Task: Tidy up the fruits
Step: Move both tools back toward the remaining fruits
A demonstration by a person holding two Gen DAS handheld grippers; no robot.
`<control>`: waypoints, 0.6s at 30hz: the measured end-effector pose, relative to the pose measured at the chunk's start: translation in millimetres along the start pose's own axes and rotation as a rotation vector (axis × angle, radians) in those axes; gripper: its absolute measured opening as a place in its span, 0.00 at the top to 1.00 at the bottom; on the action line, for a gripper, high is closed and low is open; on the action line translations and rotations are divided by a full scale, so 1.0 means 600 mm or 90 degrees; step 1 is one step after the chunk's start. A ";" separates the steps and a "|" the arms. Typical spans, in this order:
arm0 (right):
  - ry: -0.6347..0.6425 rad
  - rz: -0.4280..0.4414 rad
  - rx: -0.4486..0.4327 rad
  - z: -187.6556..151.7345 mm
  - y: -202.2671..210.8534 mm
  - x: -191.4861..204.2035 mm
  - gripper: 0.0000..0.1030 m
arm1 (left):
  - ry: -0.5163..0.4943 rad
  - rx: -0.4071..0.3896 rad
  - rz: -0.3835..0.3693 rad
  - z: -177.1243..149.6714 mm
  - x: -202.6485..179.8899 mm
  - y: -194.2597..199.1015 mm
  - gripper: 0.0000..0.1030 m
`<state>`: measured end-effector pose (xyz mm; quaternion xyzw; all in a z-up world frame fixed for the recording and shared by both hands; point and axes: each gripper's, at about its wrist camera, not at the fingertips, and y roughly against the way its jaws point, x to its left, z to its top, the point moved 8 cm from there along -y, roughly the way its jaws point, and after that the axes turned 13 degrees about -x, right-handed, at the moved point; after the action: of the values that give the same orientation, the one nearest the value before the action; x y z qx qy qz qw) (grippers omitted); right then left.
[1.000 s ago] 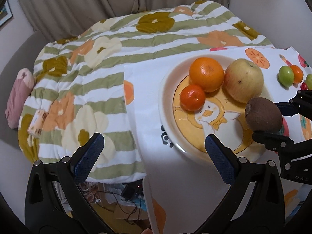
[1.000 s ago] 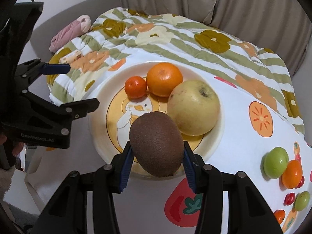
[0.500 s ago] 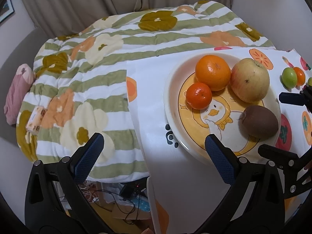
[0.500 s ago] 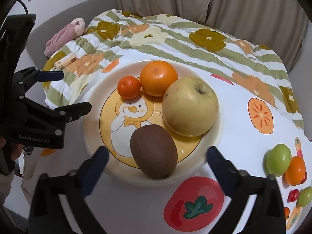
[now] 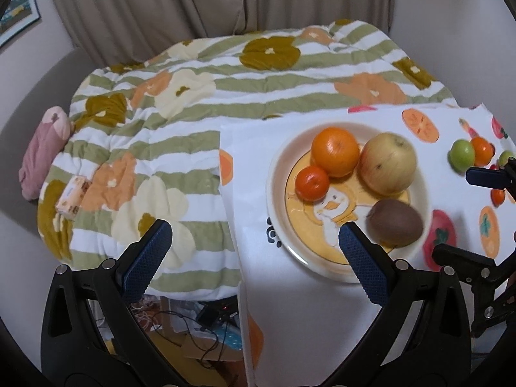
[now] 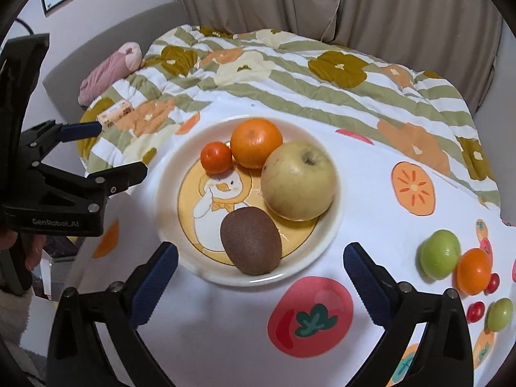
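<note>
Right wrist view: right gripper (image 6: 258, 277) wide open (empty), kiwi (image 6: 251, 240) on plate (image 6: 167, 193); apple (image 6: 300, 183) behind.

Quilt (image 5: 200, 122): striped green and white with large flowers; the landmark here.
Printed cloth (image 6: 380, 225): white with fruit motifs, overlapping the quilt's near side.
Pink bundle (image 5: 42, 151): at the quilt's left edge.
Small packet (image 5: 72, 201): lying on the quilt, near the pink bundle.
Curtain (image 5: 154, 9): beige folds behind the quilt.
Cables (image 5: 193, 325): below the quilt's near edge.
</note>
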<state>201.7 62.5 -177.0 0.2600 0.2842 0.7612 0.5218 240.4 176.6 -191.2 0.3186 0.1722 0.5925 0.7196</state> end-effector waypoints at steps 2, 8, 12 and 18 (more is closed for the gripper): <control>0.002 0.000 -0.016 0.006 0.024 -0.006 0.00 | 0.003 -0.008 0.002 0.010 -0.008 0.017 0.00; 0.018 -0.012 -0.042 0.015 0.083 -0.031 0.00 | 0.002 -0.026 0.012 0.026 -0.051 0.065 0.00; 0.016 -0.033 -0.052 0.011 0.123 -0.061 0.00 | 0.011 -0.029 0.006 0.034 -0.097 0.090 0.00; -0.024 -0.055 -0.075 -0.008 0.194 -0.136 0.00 | 0.005 -0.044 -0.025 0.040 -0.185 0.118 0.00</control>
<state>149.1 -49.2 -106.1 0.2310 0.2402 0.7482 0.5738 176.4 70.6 -141.0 0.2875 0.1607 0.5852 0.7410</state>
